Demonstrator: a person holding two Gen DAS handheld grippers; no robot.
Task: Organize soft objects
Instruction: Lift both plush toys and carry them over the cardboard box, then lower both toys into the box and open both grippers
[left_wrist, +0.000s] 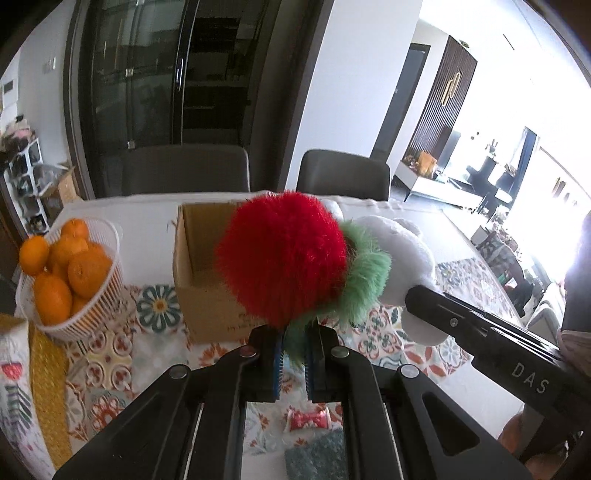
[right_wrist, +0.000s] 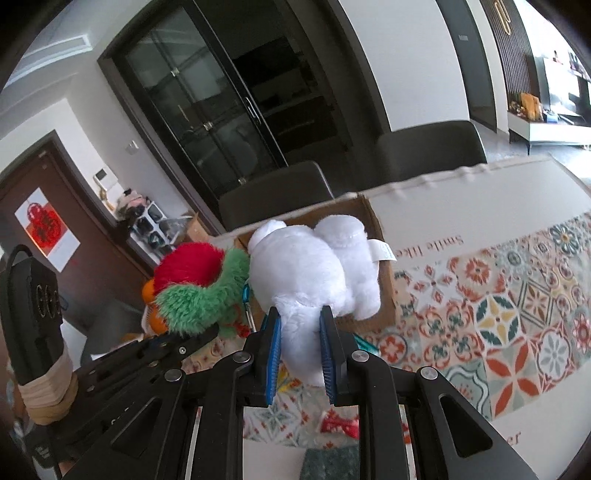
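You are looking over a white basket (left_wrist: 96, 295) sitting on the patterned tablecloth (right_wrist: 517, 317), oranges (left_wrist: 74, 266) piling inside it. Two dark chairs (left_wrist: 184, 170) are standing behind the table, a glass-door cabinet (right_wrist: 207, 110) rising beyond them.

A home dining room: patterned tablecloth (left_wrist: 110, 354), upholstered chairs (left_wrist: 184, 170), glass-door cabinet (left_wrist: 155, 70), basket of oranges (left_wrist: 70, 273).

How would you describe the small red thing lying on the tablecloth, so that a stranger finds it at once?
Start at the cardboard box on the patterned tablecloth. Come toward the near edge, below the two raised grippers, to the small red bow. It lies flat beside a teal bubbly sheet, and it alone is red with white markings.
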